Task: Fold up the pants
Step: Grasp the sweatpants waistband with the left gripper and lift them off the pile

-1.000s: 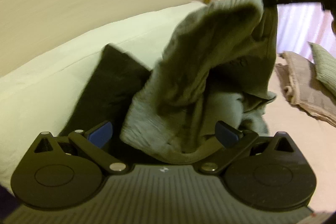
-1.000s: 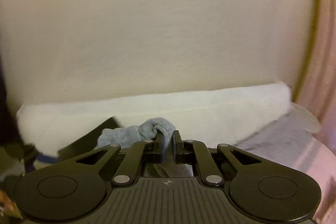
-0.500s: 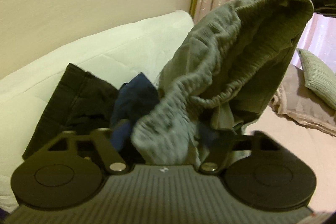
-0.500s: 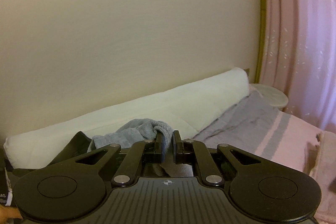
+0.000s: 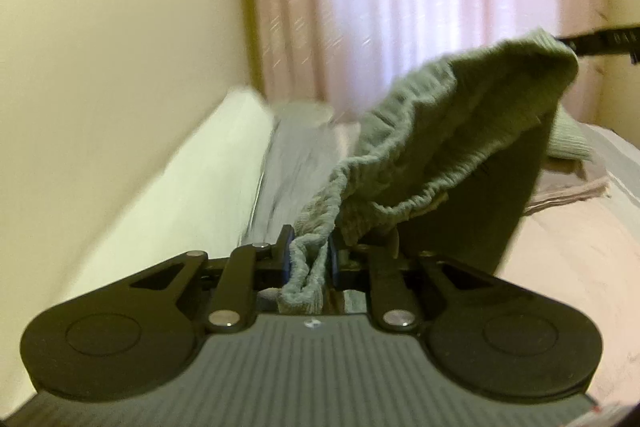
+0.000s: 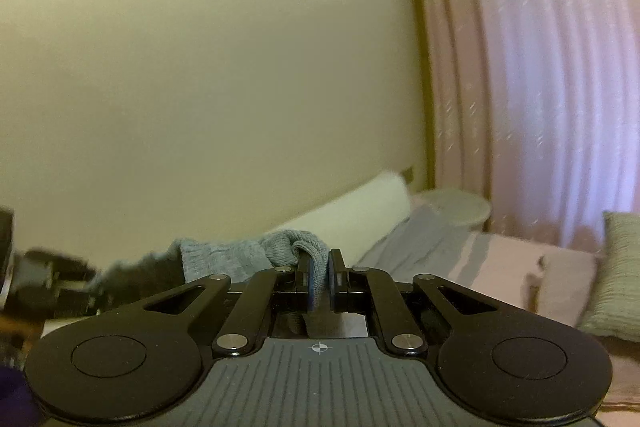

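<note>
- Your left gripper (image 5: 310, 259) has just been closing, and its jaws now pinch a bunched piece of the pants (image 5: 452, 131) at the gathered waistband.
- Your right gripper (image 6: 319, 279) is clenched on another fold of the same knit cloth; in the left view it shows as a dark bar at the far upper corner of the garment.
- The pants are off the bed (image 5: 568, 247), slung between the two grips, with the waistband sagging in a loose curve and the rest hanging below, mostly hidden behind the gripper body.
- Expect soft, limp and fairly light fabric: a ribbed knit that stretches and droops, and will not hold any shape by itself. It looks grippy rather than slick, so a firm pinch should hold.
- The elastic waistband is the thickest and best handhold. I judge the two outer ends of it to be the right places, so the legs fall straight and even.
- The left grip seems to sit on a crumpled wad rather than a clean edge, though blur makes that hard to confirm.
- Open room lies over the pink bed surface ahead and to your right.
- Mind the wall (image 6: 200, 67) and white bolster (image 5: 180, 195) on the left, the curtain (image 6: 540, 87) beyond, and the cushion (image 6: 616, 275) with folded cloth (image 5: 568, 191) at the far right.
</note>
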### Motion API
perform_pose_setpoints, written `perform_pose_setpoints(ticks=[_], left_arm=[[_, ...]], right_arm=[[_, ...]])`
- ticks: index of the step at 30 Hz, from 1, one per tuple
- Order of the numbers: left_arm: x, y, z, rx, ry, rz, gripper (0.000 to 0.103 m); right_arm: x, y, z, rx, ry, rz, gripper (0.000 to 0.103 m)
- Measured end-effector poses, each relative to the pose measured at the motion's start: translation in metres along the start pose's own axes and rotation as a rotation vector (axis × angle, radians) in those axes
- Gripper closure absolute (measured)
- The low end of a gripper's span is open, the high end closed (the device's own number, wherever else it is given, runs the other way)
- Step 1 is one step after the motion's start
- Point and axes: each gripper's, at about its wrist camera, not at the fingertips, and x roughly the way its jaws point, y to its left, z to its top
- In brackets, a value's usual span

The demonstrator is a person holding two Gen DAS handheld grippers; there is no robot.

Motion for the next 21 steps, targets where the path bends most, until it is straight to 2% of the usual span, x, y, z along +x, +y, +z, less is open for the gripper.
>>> perform_pose_setpoints(ticks=[3,5,10,14,18,21], left_arm=[[-0.012,-0.019,0.056,0.083,-0.027,-0.063,0.09],[-0.022,-0.045,0.089,0.152,-0.036,-0.095,0.09],[-0.032,-0.122,0.137,0.309,-0.039,-0.13,0.09],[-0.028,-0.185,0.143,0.381,-0.023,-0.203,0.09],[-0.003,-0.234,0.139,0.473,0.008,-0.325,0.09],[0.011,-0.271,0.132,0.579,0.013,-0.423,0.09]], right_arm=[[-0.066,-0.032,0.013,0.071,-0.053,0.007,0.1],[-0.107,-0.051,0.014,0.129,-0.072,0.02,0.1],[-0.196,-0.089,-0.007,0.263,-0.057,0.006,0.1],[-0.255,-0.102,-0.039,0.353,-0.042,-0.069,0.1],[-0.301,-0.109,-0.086,0.497,-0.06,-0.19,0.1],[-0.331,-0.118,-0.12,0.596,-0.071,-0.264,0.1]])
